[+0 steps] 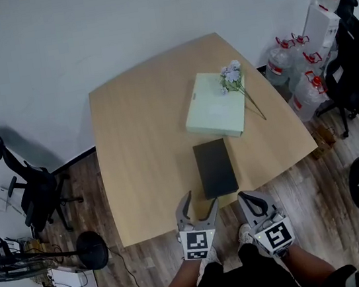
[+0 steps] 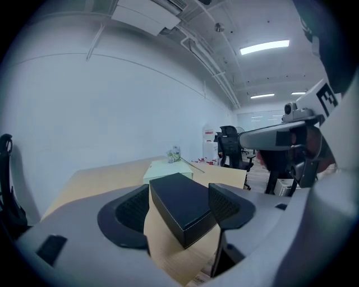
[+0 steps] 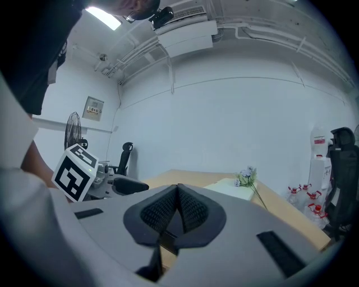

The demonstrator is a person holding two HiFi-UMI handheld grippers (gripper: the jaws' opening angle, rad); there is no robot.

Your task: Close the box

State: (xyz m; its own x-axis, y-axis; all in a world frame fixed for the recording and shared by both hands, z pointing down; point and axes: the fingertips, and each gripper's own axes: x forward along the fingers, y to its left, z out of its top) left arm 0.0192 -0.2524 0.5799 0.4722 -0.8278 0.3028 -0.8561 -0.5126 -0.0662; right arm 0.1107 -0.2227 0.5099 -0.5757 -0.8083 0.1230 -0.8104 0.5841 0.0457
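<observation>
A black box lies with its lid down near the front edge of the wooden table. Behind it is a pale green box with a sprig of artificial flowers across its far corner. My left gripper hangs open just off the table's front edge. In the left gripper view the black box shows in the gap between its pads, untouched. My right gripper is to the right of it and shut on nothing, its pads pressed together.
A black office chair, a floor fan and a white unit stand to the left of the table. Several water bottles, a dispenser and more chairs crowd the right.
</observation>
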